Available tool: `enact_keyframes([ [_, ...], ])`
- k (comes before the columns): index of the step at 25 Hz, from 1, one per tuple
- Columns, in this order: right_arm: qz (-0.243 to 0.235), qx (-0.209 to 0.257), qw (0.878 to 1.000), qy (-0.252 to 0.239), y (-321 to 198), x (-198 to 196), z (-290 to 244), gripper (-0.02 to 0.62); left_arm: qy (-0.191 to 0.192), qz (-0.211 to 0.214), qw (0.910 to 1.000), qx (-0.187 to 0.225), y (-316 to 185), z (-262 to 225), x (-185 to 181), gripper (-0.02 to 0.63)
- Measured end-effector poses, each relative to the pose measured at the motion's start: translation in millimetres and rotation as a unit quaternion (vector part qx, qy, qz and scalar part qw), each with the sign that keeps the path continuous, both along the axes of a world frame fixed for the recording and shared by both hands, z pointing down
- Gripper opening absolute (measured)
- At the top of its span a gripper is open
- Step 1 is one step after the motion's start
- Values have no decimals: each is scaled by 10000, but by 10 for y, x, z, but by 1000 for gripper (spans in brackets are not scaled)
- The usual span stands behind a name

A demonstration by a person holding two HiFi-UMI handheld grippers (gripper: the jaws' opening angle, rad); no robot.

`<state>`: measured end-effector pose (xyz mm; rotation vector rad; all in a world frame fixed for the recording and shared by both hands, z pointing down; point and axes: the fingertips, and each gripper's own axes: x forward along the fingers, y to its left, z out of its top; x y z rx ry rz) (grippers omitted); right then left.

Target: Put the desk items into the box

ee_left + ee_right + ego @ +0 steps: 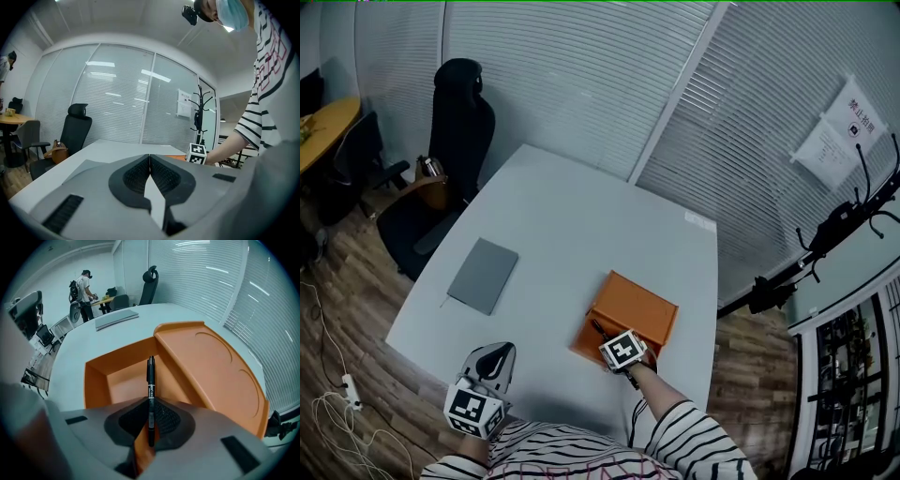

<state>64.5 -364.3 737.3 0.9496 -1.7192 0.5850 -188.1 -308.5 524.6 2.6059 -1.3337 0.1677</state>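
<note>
Notebook (pixel 483 275) lies flat on the table (pixel 572 206) at the left, not yet packed. The left gripper (pixel 494 354) hovers by the near edge, jaws pressed together on nothing. Further right, the right gripper (pixel 151 411) pinches a black pen (pixel 150 376) over the open orange box (pixel 96 380). It is best to lower the pen inside the walls, level it, then part the jaws.

On the table (pixel 572 234), a closed laptop (pixel 484 275) lies at the left and the open box (pixel 637 309) at the right, well apart. At the box's near side, the right gripper (pixel 150 416) holds a pen (pixel 150 380) over the box's compartment, with the lid beside it. The left gripper (pixel 499 352) sits at the table's front edge, left of the box. 1 office chair (pixel 455 122) stands beyond the far-left corner.
</note>
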Motion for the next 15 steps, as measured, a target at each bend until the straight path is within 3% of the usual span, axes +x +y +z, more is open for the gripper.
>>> enact_keyframes([
  [15,52,-103,9999,-97,8,-8,29,49,-2,27,9999,-100,60,66,35,23],
])
